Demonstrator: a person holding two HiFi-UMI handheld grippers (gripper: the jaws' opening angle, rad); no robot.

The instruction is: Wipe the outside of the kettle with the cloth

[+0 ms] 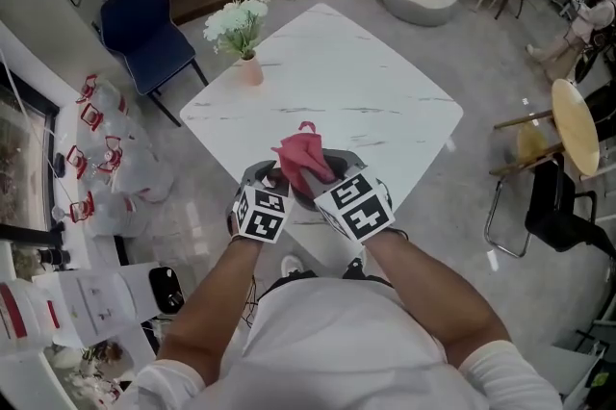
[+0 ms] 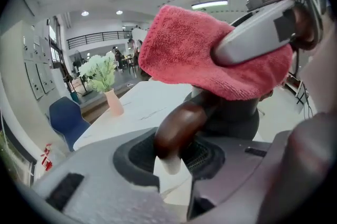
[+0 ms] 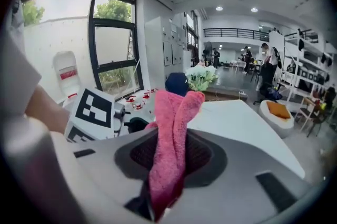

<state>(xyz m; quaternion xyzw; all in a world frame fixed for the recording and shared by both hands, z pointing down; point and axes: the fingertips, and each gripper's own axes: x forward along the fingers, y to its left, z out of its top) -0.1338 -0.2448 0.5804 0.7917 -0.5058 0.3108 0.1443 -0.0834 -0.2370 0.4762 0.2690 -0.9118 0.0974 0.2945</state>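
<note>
My right gripper point(image 3: 158, 191) is shut on the pink cloth point(image 3: 171, 133), which stands up in a fold between its jaws. Seen from the left gripper view, that cloth point(image 2: 195, 49) drapes over the top of the dark kettle point(image 2: 237, 112). My left gripper point(image 2: 171, 160) is shut on the kettle's dark brown handle point(image 2: 179, 123). In the head view both grippers meet over the near corner of the table: left gripper point(image 1: 269, 179), right gripper point(image 1: 322, 172), the cloth point(image 1: 303, 153) bunched between them. The kettle is mostly hidden there.
The white marble table point(image 1: 356, 81) carries a pink vase of white flowers point(image 1: 241, 33) at its far left corner. A blue chair point(image 1: 144, 33) stands beyond it. Bags point(image 1: 106, 158) lie on the floor at left, a round wooden table point(image 1: 575, 124) at right.
</note>
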